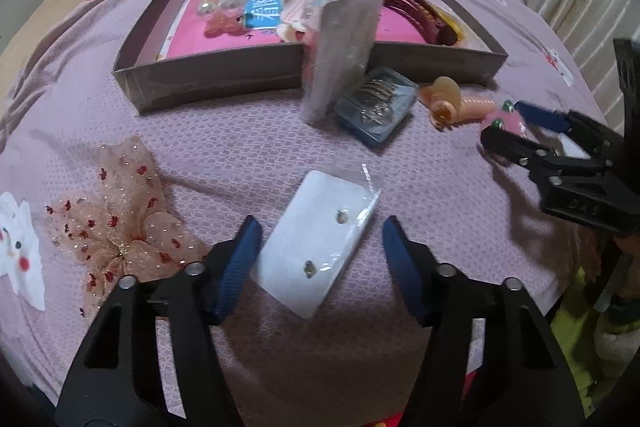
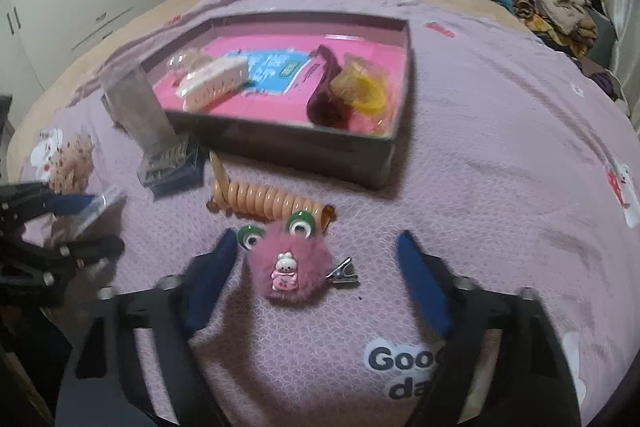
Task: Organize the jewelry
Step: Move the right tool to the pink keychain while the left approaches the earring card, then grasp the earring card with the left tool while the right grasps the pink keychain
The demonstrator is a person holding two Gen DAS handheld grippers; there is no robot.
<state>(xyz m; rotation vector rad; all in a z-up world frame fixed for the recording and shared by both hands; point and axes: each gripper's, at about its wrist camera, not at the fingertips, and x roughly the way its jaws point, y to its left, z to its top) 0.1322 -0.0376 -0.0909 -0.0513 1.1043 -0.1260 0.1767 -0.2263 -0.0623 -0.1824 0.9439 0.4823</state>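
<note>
Straddling earring card (image 1: 316,251) with left gripper (image 1: 322,267), fingers spread, touching nothing. Straddling fluffy pink hair clip (image 2: 290,269) with right gripper (image 2: 316,283), fingers likewise released. Sitting farther: box (image 1: 208,77).

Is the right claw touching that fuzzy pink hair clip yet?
Apart. The right wrist view shows the open right claw straddling the fuzzy pink hair clip, with bedspread visible beside each finger.
</note>
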